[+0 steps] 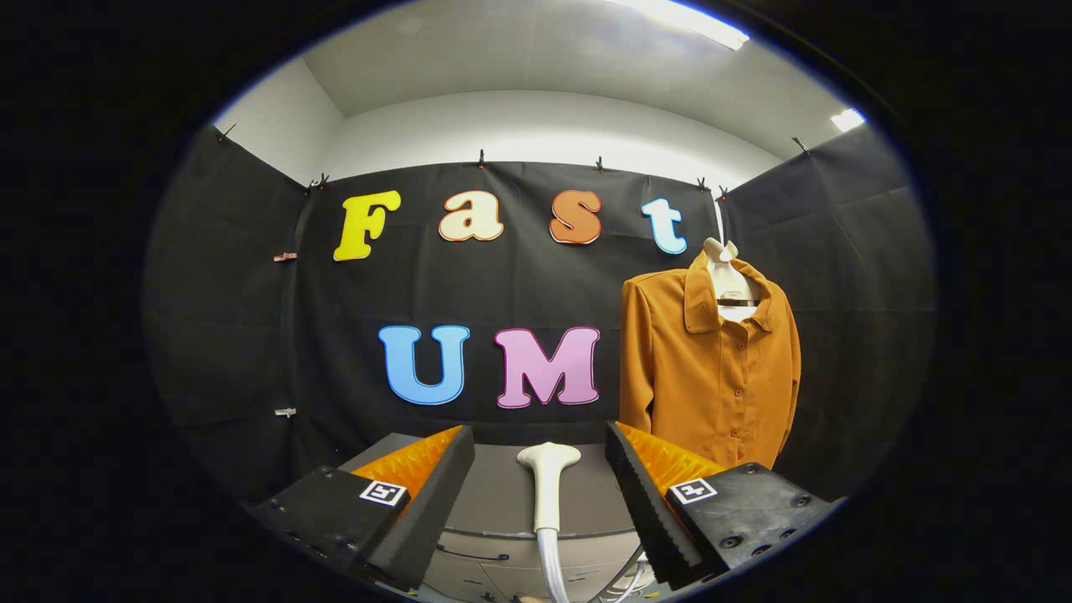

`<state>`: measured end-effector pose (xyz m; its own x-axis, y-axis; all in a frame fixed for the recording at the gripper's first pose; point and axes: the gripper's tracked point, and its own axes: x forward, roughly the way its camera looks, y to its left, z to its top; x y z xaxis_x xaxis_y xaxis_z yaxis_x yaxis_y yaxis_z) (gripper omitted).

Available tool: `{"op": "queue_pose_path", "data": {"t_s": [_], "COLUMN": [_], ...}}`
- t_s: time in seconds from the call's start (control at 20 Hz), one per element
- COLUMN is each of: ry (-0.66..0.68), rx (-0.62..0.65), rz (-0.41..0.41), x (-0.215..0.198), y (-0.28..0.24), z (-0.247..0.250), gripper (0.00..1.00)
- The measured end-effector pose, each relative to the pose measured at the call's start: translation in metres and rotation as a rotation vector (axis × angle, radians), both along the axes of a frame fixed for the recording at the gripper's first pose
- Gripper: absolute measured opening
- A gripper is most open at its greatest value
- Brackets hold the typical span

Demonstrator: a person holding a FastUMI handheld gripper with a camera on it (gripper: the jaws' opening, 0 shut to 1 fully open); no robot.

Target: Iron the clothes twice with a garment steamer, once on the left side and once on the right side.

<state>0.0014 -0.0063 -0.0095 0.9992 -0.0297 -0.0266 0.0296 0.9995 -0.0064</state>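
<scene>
White steamer upright between tongs (apart).

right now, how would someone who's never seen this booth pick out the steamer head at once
Start at the orange shirt hanging on a hanger against the booth's black cloth wall. Look down and to its side, to the grey surface below: the steamer head stands upright there between the open gripper's two fingers, untouched. It is the one pale, flared nozzle on a hose.

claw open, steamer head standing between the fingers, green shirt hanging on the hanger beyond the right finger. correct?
One error: the shirt is orange-brown, not green. The gripper view shows it on the hanger, beyond the right finger. The rest holds: the claw is open, with the steamer head standing between its fingers.
</scene>
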Motion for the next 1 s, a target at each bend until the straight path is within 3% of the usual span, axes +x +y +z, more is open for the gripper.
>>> {"op": "queue_pose_path", "data": {"t_s": [1.0], "ry": [0.005], "rx": [-0.017], "rz": [-0.038], "x": [-0.010], "y": [0.035], "z": [-0.009], "gripper": [0.98]}}
